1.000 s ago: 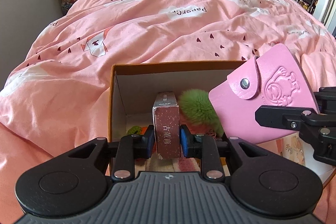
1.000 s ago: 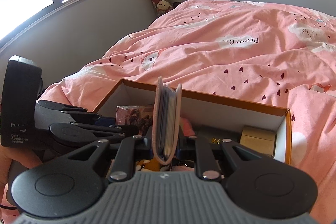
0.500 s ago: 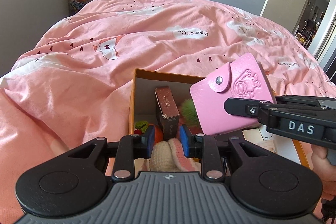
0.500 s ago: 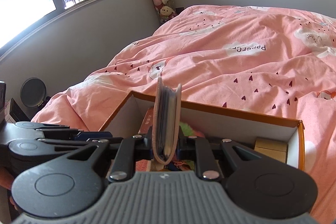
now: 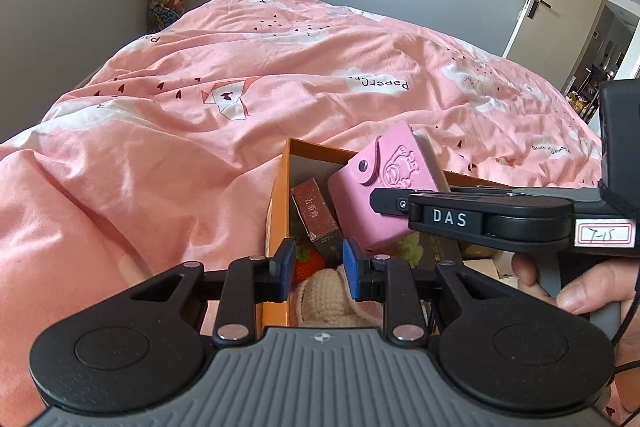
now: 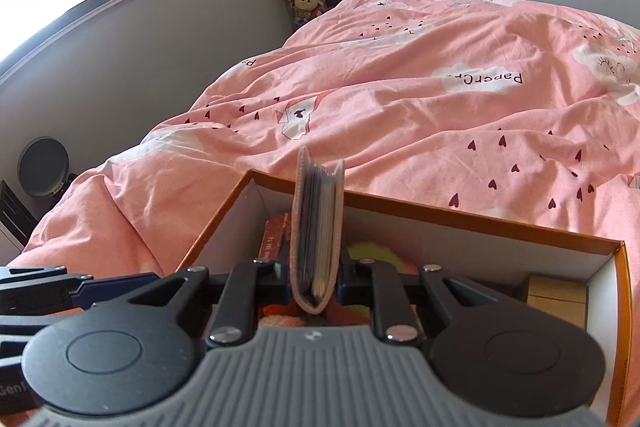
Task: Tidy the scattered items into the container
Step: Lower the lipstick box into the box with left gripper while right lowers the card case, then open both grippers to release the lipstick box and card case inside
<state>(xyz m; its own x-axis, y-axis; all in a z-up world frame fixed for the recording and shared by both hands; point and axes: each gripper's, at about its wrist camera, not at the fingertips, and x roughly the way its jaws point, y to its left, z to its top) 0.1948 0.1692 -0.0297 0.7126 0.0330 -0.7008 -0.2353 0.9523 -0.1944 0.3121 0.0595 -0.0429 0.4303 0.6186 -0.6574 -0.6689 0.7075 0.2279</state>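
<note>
An orange cardboard box with white inner walls sits on the bed. A brown carton leans inside it by the left wall. My left gripper hovers open just before the box's near left corner, with nothing between its blue pads. My right gripper is shut on a pink snap card holder, held upright on its spine over the box. In the left wrist view the card holder hangs tilted above the carton. The left gripper's fingers show at the lower left.
The box also holds a green fluffy ball, a knitted strawberry, a cream knitted piece and a tan carton. Rumpled pink duvet surrounds it. A hand grips the right gripper's handle.
My left gripper has let go of the brown carton, which now leans in the box, and has drawn back and up. The right gripper has carried the card holder further over the box.
</note>
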